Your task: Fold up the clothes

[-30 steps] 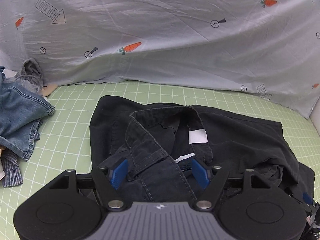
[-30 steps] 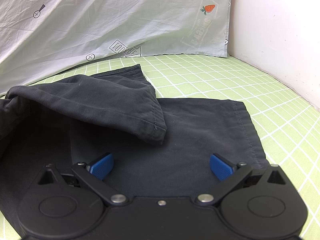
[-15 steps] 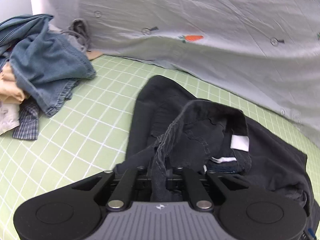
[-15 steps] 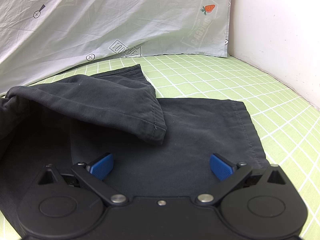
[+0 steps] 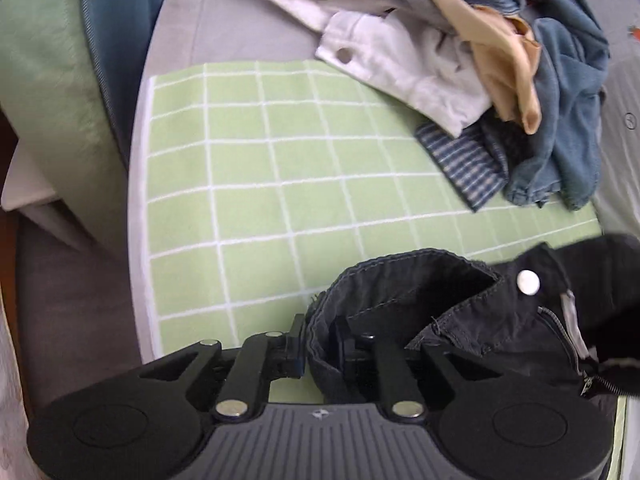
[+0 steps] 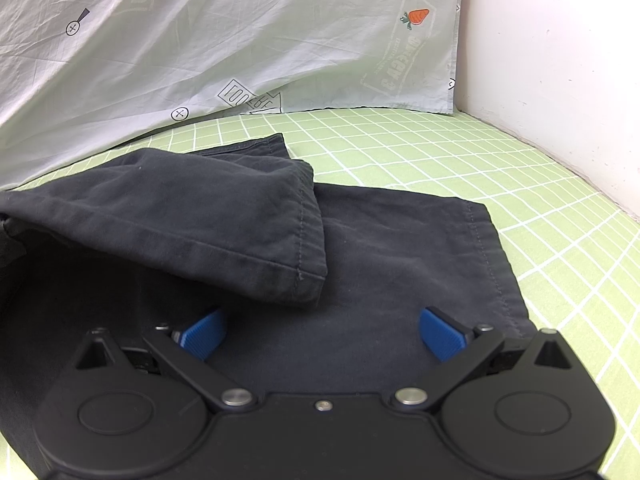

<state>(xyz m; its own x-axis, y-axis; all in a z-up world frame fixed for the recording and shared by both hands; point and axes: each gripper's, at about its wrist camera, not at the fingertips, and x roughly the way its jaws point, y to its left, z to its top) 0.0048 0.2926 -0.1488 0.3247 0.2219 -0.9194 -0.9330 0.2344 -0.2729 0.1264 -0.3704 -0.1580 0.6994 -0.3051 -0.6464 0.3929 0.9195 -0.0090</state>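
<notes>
Left gripper (image 5: 320, 354) closed on the waistband (image 5: 320, 320) of the black trousers (image 6: 360, 280), lower centre of the left-wrist frame, fly and metal button (image 5: 528, 282) open to the right. Right gripper (image 6: 322, 334) spread wide, holding nothing, low over the trouser legs spread on the green checked mat (image 6: 540, 200), one hem (image 6: 308, 232) turned back. Judged early: garment unfolded, heap of clothes (image 5: 500, 60) at upper right untouched.

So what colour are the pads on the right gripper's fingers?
Blue, ribbed pads on black arms, clearest in the right wrist view.
</notes>
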